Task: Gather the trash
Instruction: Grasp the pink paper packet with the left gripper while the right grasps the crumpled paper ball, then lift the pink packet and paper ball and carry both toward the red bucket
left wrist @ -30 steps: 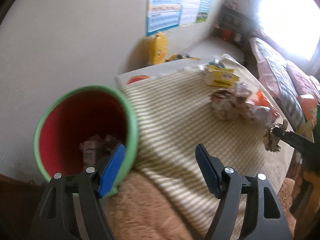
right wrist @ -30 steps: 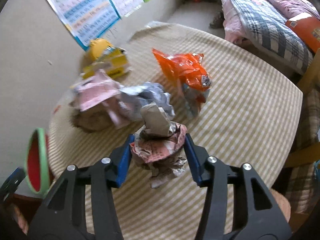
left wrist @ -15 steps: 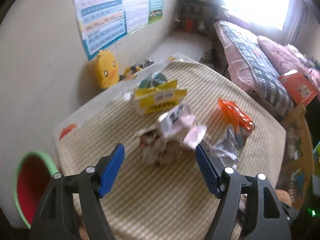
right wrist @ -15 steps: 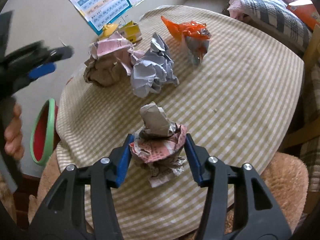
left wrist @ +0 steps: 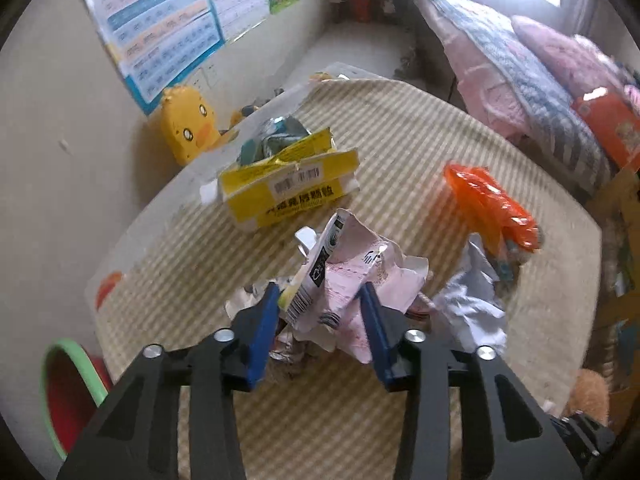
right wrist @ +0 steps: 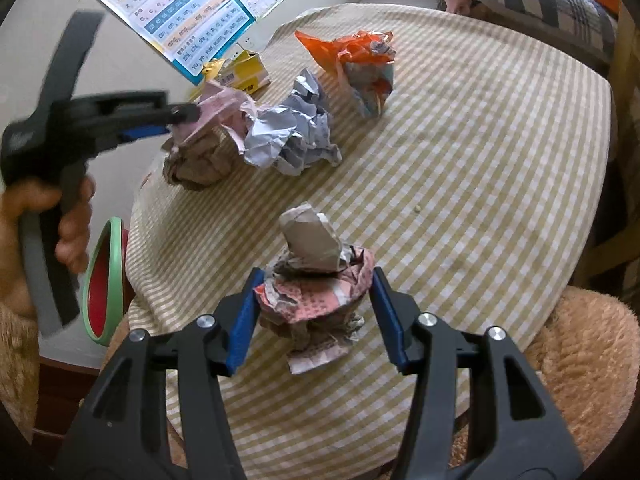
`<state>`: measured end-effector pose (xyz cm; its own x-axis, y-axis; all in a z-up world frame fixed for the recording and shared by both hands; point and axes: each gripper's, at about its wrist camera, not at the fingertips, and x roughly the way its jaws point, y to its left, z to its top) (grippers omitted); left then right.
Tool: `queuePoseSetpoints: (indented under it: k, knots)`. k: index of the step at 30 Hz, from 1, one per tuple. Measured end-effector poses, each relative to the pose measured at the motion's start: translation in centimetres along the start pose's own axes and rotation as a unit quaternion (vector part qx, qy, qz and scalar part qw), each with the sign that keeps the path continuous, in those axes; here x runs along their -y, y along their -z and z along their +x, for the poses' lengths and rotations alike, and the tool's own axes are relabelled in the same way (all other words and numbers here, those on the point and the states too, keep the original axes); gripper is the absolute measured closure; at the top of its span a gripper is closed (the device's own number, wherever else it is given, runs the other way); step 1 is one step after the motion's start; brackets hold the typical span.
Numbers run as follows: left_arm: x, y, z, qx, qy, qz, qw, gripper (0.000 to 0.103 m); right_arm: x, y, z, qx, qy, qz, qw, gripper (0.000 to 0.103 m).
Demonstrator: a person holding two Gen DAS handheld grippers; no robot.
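A: Item one, left gripper [left wrist: 320, 316]?
B: Black frame, blue pads, jaws drawn in against the sides of a crumpled pink-and-white printed paper wad [left wrist: 352, 280], which sits on the round table with the beige-and-white checked cloth [left wrist: 420, 152]. From the right wrist view the same gripper [right wrist: 176, 120] reaches that wad [right wrist: 212, 120] from the table's left edge; pinching contact looks likely on both pads.

A: Item two, right gripper [right wrist: 316, 316]?
B: Jaws pressed onto a crumpled red-and-grey newspaper ball [right wrist: 316, 280], held above the cloth near the front edge.

A: Remaining trash on the table?
B: A crumpled white-and-grey paper sheet [right wrist: 292, 136], touching the pink wad on its right. A crinkled orange plastic wrapper [right wrist: 356, 60], farther back. A flattened yellow cardboard carton [left wrist: 288, 192], towards the wall.

A: Receptacle?
B: A round bin with green rim and red interior [right wrist: 104, 280], below the table's left edge, beside the left hand [right wrist: 72, 220].

A: Other?
B: A yellow duck-shaped toy [left wrist: 188, 128] against the wall, under a blue-bordered alphabet poster [left wrist: 160, 32].
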<state>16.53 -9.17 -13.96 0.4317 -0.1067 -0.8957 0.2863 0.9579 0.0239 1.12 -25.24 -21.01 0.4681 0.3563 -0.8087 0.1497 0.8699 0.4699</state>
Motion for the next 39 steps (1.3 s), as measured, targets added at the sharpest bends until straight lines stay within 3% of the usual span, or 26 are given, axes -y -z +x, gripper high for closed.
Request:
queuePoseSetpoints:
  k: [4,11,17,21,28,35,39]
  knots:
    - [-0.8,2.5,-3.0,0.025,0.024,-0.041,0.9986,0.079,0.1,-0.1,0.0,0.0,-0.003,0.002,1.0,0.052]
    - [-1.9,6.4,-6.0,0.051,0.025,-0.069,0.996,0.081,0.0,-0.1,0.0,-0.001,-0.001,0.0,1.0,0.051]
    - [-2.3,10.6,-4.5,0.004,0.001,-0.044,0.999,0.08,-0.3,-0.1,0.1,-0.008,0.0,-0.007,1.0,0.048]
    - [-2.4,12.2,-2.7,-0.031,0.007,-0.045,0.9985,0.062,-0.7,0.0,0.1,-0.011,0.007,-0.011,1.0,0.038]
    - [-2.0,12.8,-1.9,-0.038,0.003,-0.031,0.9988,0.051,-0.4,-0.3,-1.2,-0.006,0.007,0.007,1.0,0.03]
    - [-1.7,13.1,-1.0,-0.051,0.009,-0.035,0.998,0.05,-0.1,-0.2,-1.1,-0.01,0.015,0.012,1.0,0.029]
    - [-1.7,13.3,-0.7,-0.056,0.014,-0.036,0.9977,0.061,-0.5,-0.1,-0.9,-0.011,0.02,-0.002,1.0,0.029]
